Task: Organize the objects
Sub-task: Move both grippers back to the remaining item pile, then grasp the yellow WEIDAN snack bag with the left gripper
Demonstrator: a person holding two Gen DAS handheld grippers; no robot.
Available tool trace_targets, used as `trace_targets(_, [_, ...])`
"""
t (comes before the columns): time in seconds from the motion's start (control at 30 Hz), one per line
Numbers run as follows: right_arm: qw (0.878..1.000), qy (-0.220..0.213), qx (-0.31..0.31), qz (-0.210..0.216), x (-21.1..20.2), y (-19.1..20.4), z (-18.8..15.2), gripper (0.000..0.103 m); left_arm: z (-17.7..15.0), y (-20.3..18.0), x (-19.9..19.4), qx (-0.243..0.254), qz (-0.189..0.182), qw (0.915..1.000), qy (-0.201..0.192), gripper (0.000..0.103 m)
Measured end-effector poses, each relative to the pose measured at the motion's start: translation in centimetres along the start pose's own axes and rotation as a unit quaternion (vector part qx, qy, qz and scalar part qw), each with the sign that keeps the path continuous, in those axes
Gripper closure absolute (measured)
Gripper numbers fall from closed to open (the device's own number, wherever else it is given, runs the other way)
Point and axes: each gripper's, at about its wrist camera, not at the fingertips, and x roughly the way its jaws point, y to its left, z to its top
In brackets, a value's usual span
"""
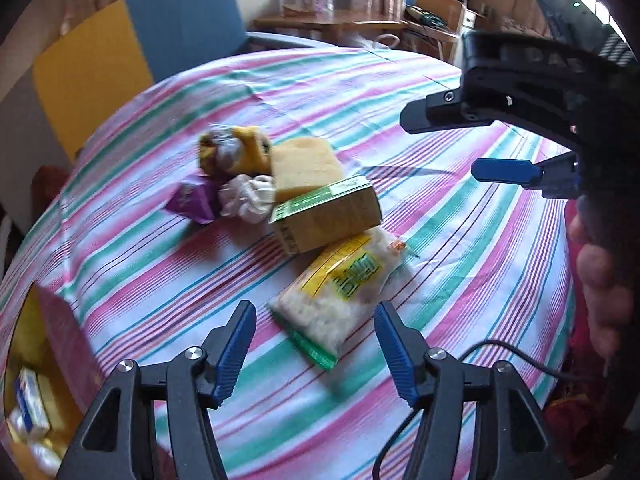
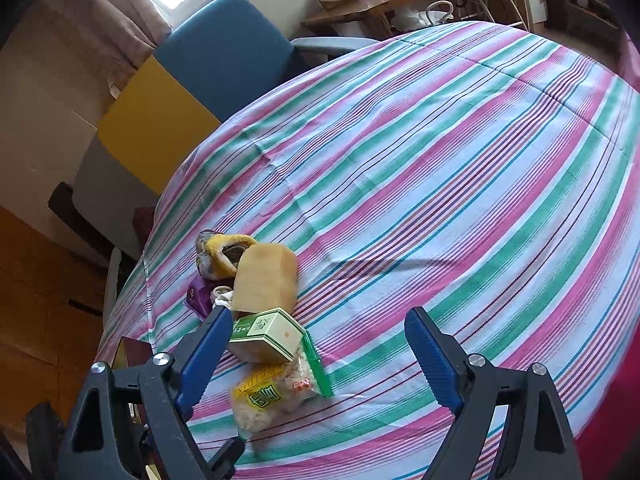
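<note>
A small heap lies on the striped tablecloth [image 1: 400, 80]. It holds a clear snack bag with a yellow and green label [image 1: 344, 292], a green and tan box [image 1: 326, 216], a yellow sponge [image 1: 304, 168], a white scrunchie [image 1: 248, 196], a purple packet [image 1: 194, 200] and a yellow wrapped bundle [image 1: 236, 148]. My left gripper [image 1: 314, 312] hovers open over the near end of the snack bag, pads clear of it. My right gripper [image 2: 318, 320] is open and holds nothing, its left finger beside the box [image 2: 268, 334]. It also shows at right in the left wrist view [image 1: 438, 145].
A cardboard box [image 1: 32, 400] with packets inside stands off the table's edge at lower left. A blue chair [image 1: 188, 20] and a yellow chair [image 1: 88, 72] stand behind the table. A black cable [image 1: 500, 348] trails at right, near a person's hand [image 1: 600, 280].
</note>
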Motion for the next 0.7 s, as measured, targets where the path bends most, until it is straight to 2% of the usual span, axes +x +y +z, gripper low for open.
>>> trace_targets(0.13, [1.0,0.002,0.007,0.005,0.0,-0.3,0.1,0.014,1.5,-0.6,2.6,0.028,-0.021,0.9992,0.017,0.04])
trace_targets(0.23, [1.0,0.005,0.013,0.005,0.2,-0.5,0.2,0.014,2.1,-0.7,4.5,0.025,-0.037,0.9985,0.033,0.04])
trace_targets(0.3, [1.0,0.007,0.014,0.005,0.2,-0.7,0.3,0.014,2.1,-0.3,5.3,0.003,-0.046,0.9983,0.036,0.044])
trace_targets(0.37, [1.0,0.007,0.014,0.004,0.3,-0.7,0.2,0.014,1.8,0.0,4.9,-0.014,-0.051,0.9983,0.025,0.058])
trace_targets(0.47, [1.0,0.006,0.013,0.001,0.3,-0.8,0.2,0.014,0.2,0.2,3.8,-0.029,-0.06,0.9976,0.018,0.059])
trace_targets(0.7, [1.0,0.01,0.001,-0.008,0.6,-0.5,0.1,0.014,-6.5,-0.3,-0.2,-0.048,-0.057,0.9972,0.008,0.06])
